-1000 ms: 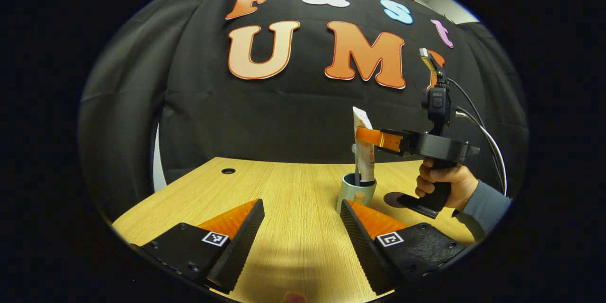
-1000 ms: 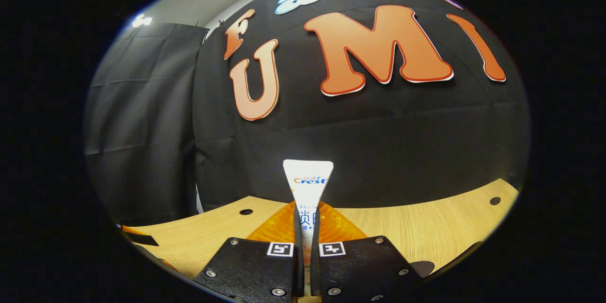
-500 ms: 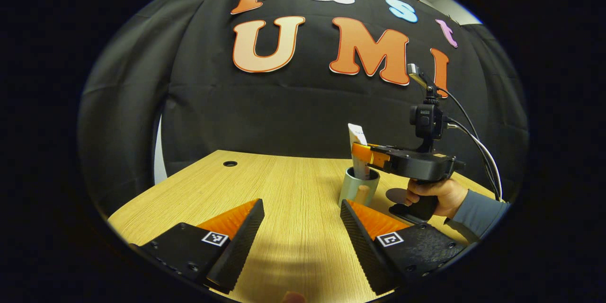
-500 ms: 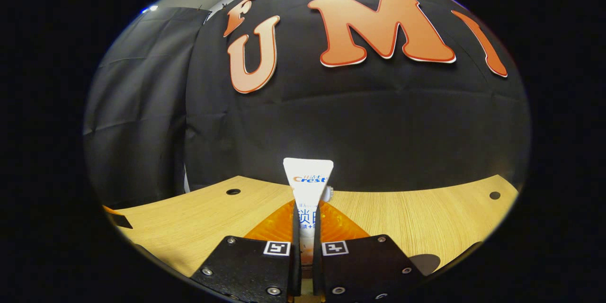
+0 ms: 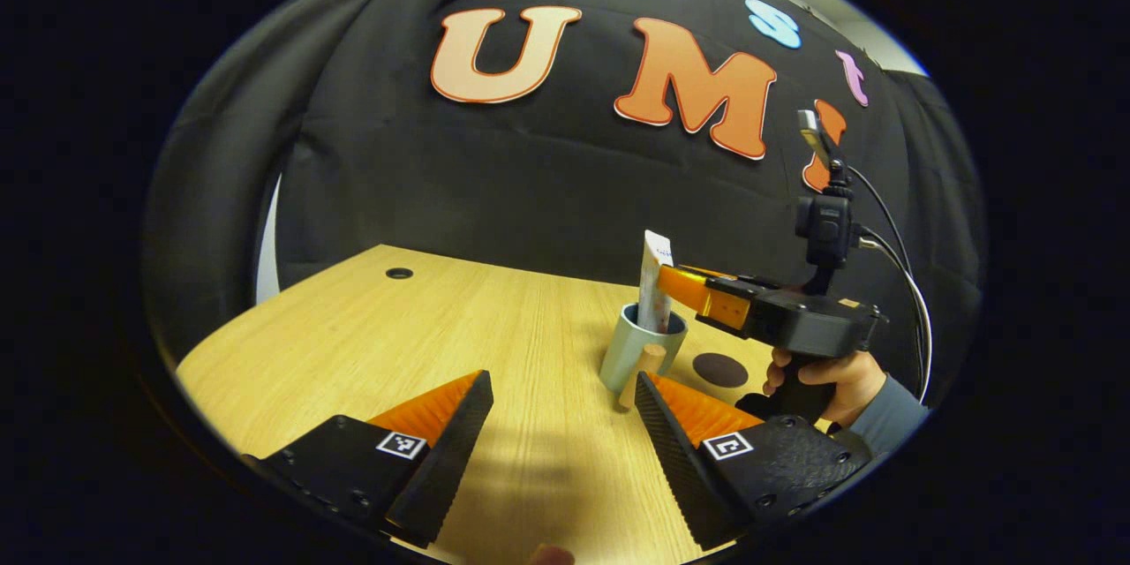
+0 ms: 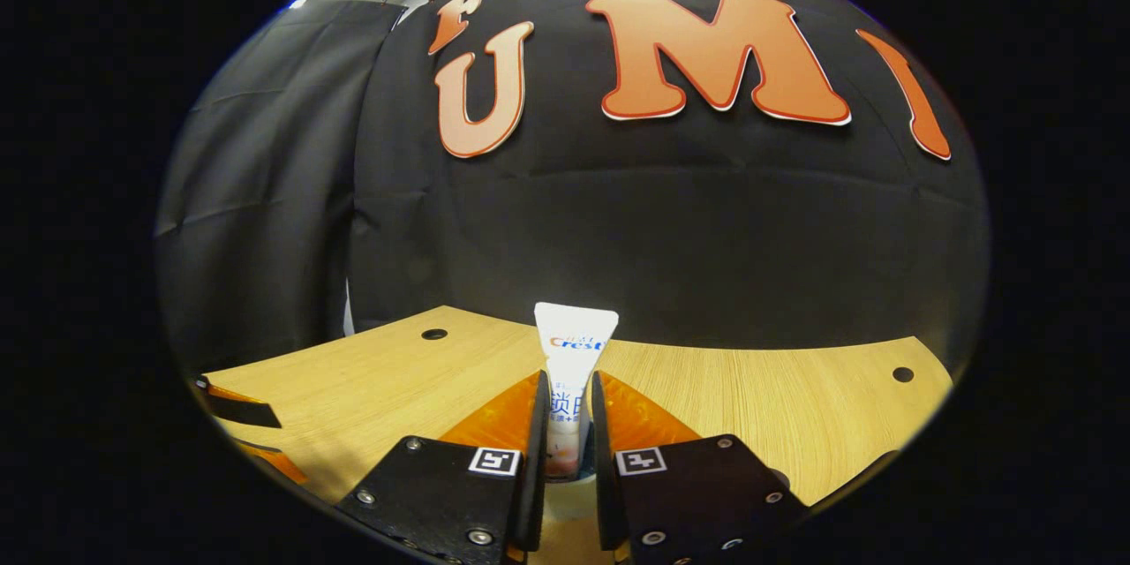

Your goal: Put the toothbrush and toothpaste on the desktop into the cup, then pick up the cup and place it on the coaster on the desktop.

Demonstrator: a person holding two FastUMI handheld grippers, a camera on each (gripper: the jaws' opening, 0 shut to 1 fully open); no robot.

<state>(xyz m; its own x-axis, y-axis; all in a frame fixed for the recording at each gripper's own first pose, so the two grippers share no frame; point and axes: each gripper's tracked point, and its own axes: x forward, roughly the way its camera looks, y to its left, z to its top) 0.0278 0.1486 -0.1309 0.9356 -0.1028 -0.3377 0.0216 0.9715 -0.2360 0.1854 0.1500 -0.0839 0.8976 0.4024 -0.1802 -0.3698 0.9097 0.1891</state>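
Toothpaste (image 6: 572, 371) now lowered upright into cup (image 5: 637, 355); right gripper (image 6: 565, 424) fingers newly eased apart, flanking tube. Left gripper (image 5: 562, 424) wide open, empty. Next, in judgement: cup to coaster (image 5: 719, 369).

Left hand-held gripper (image 5: 561, 424) agape; right hand-held gripper (image 6: 565, 424) slightly parted.

A matt pale-green cup (image 5: 642, 351) with a wooden handle stands on a wood-grain desktop (image 5: 441, 335); a glossy plastic toothpaste tube (image 6: 572, 371) rises before matt black cloth (image 5: 547, 185).
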